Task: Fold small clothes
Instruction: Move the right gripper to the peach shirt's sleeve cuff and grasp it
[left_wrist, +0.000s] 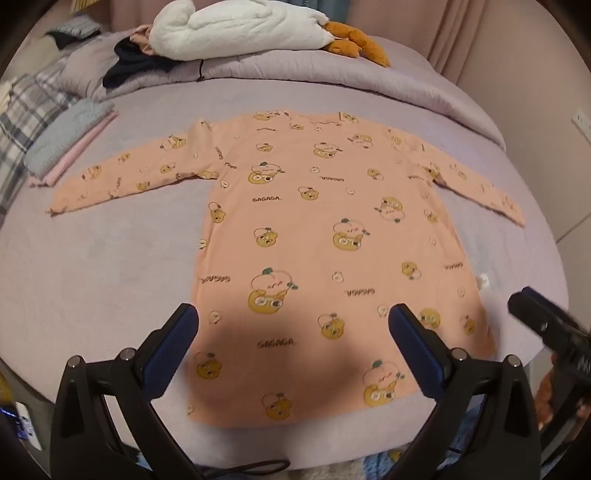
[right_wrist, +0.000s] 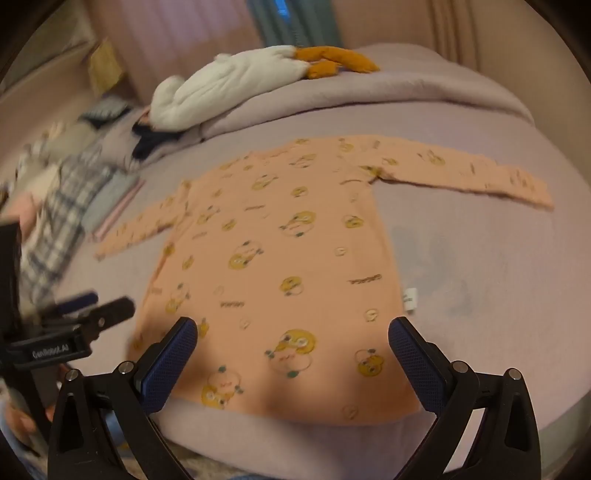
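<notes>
Both our grippers, left (left_wrist: 293, 347) and right (right_wrist: 291, 354), hover wide open and empty over the shirt's (left_wrist: 332, 240) hem. Spread flat on the bed (left_wrist: 110, 277), its thin fabric could bunch or slip if we pinch shallowly.

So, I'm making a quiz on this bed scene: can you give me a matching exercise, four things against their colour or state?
Things:
1. shirt
2. plush goose
3. folded stack
4. left gripper

States:
A. white, lying on the rolled duvet
B. jaws wide open, holding nothing
C. peach, spread flat with sleeves out
D. grey on pink, beside the shirt's sleeve

Pairs: 1-C, 2-A, 3-D, 4-B
</notes>
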